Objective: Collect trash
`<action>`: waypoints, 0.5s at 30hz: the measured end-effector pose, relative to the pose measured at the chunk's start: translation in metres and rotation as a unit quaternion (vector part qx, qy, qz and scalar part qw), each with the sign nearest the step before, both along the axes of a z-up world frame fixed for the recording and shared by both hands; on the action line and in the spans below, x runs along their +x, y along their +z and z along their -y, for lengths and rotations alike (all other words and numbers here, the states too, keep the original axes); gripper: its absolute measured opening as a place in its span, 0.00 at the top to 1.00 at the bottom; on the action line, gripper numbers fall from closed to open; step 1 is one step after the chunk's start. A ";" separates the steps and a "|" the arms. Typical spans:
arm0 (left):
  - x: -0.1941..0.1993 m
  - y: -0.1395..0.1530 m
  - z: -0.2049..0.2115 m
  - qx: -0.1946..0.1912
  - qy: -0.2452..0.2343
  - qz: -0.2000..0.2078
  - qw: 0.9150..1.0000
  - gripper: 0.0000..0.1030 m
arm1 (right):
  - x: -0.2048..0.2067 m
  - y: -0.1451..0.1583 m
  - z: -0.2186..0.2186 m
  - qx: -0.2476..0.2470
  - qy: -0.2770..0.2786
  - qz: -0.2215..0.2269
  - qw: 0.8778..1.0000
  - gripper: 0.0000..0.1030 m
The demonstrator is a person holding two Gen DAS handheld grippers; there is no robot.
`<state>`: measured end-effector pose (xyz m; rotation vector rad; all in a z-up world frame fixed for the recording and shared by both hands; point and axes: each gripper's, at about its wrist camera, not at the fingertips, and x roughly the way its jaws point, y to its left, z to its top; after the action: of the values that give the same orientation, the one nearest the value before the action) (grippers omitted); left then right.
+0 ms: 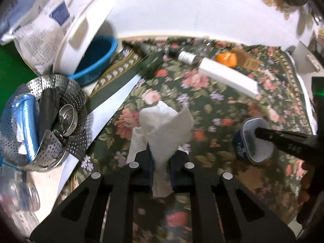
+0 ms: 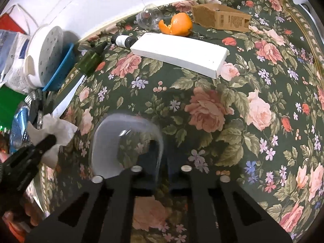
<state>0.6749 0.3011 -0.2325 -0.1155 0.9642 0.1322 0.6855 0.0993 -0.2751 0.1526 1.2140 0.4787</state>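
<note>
A crumpled white tissue [image 1: 164, 121] stands up from between the fingers of my left gripper [image 1: 161, 158], which is shut on its lower end, above the floral tablecloth [image 1: 202, 101]. The right wrist view shows the same tissue [image 2: 58, 127] and left gripper [image 2: 49, 139] at the left edge. My right gripper [image 2: 162, 162] is shut on the wall of a clear plastic cup [image 2: 113, 141], with one finger inside the rim. From the left wrist view, the right gripper [image 1: 258, 132] reaches into that cup [image 1: 241, 147], which has a blue label.
At the far side of the cloth lie an orange peel [image 2: 178, 25], a long white box [image 2: 180, 54], a brown carton [image 2: 220, 19], a green bottle [image 2: 90, 60] and a dark bottle [image 2: 123, 40]. A metal steamer basket [image 1: 50, 121] and a blue basket [image 1: 97, 60] crowd the left.
</note>
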 end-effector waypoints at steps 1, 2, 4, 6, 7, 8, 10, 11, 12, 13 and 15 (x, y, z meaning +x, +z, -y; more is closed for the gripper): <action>-0.003 0.006 0.007 -0.002 0.001 0.007 1.000 0.89 | -0.003 0.003 0.004 -0.001 0.004 0.008 1.000 0.95; -0.007 0.013 0.015 -0.005 0.004 0.015 1.000 0.89 | -0.006 0.007 0.010 -0.002 0.008 0.018 1.000 0.95; -0.014 0.026 0.031 -0.015 0.011 0.030 0.999 0.89 | -0.014 0.017 0.024 0.002 0.018 0.036 0.999 0.95; -0.023 0.040 0.052 -0.024 0.020 0.047 0.998 0.89 | -0.023 0.029 0.043 0.007 0.024 0.053 0.998 0.95; -0.028 0.046 0.062 -0.025 0.024 0.054 0.998 0.89 | -0.028 0.036 0.055 0.012 0.027 0.062 0.998 0.95; -0.036 0.053 0.076 -0.025 0.030 0.064 0.997 0.89 | -0.032 0.042 0.064 0.017 0.029 0.068 0.997 0.95; -0.050 0.064 0.096 -0.029 0.037 0.076 0.996 0.89 | -0.045 0.060 0.089 0.025 0.037 0.087 0.995 0.95; -0.057 0.070 0.108 -0.031 0.041 0.083 0.995 0.89 | -0.051 0.069 0.100 0.028 0.041 0.097 0.994 0.95; -0.065 0.076 0.120 -0.031 0.042 0.090 0.995 0.89 | -0.057 0.077 0.109 0.030 0.045 0.105 0.993 0.95; -0.071 0.082 0.128 -0.031 0.043 0.094 0.994 0.89 | -0.063 0.085 0.117 0.033 0.048 0.112 0.992 0.95; -0.087 0.094 0.148 -0.028 0.039 0.102 0.994 0.89 | -0.075 0.103 0.135 0.037 0.058 0.125 0.990 0.95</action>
<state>0.5881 0.1533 -0.1381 -0.2144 0.7594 0.1615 0.6105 -0.0360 -0.1725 0.0819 0.9634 0.6259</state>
